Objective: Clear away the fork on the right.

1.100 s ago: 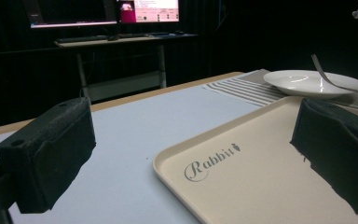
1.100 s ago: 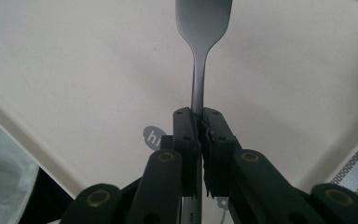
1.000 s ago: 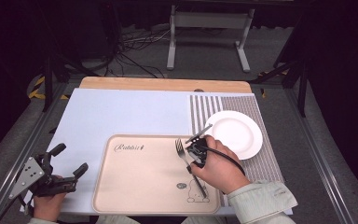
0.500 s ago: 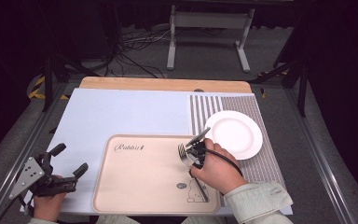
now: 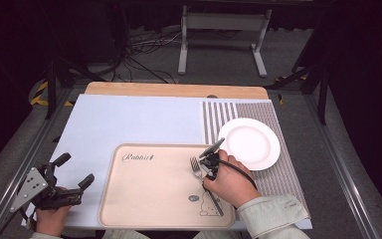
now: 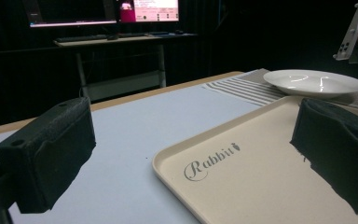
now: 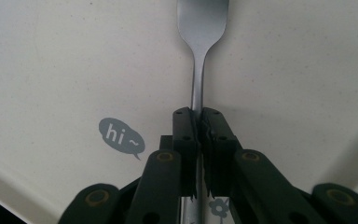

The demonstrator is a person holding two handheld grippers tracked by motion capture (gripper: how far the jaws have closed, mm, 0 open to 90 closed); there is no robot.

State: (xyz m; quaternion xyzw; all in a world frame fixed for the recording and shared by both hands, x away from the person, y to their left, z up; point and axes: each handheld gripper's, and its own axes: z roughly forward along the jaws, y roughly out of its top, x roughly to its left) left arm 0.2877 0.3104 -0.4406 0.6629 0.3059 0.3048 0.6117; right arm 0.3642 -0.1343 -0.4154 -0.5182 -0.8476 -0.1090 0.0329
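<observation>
A metal fork (image 7: 197, 70) lies on the beige tray (image 5: 144, 189), its tines (image 5: 195, 163) pointing away from the person. My right gripper (image 7: 198, 116) is shut on the fork's handle, low over the tray, with the jaws pressed together around the thin shaft. In the high view the right gripper (image 5: 208, 162) sits at the tray's right side, the hand behind it covering most of the handle. My left gripper (image 5: 74, 172) rests open at the near left of the pale blue mat (image 5: 129, 119), nothing between its pads (image 6: 46, 154). The tray's left corner (image 6: 168, 163) lies just ahead of it.
A white plate (image 5: 249, 143) sits on a striped placemat (image 5: 219, 117) to the right of the tray; the plate (image 6: 314, 82) also shows beyond the tray. The wooden table edge (image 5: 174, 89) runs along the back. Cables and a metal stand (image 5: 221, 35) are on the floor behind.
The right gripper and the fork have shifted slightly toward the tray's right edge and the plate. The left gripper has stayed in place, open.
</observation>
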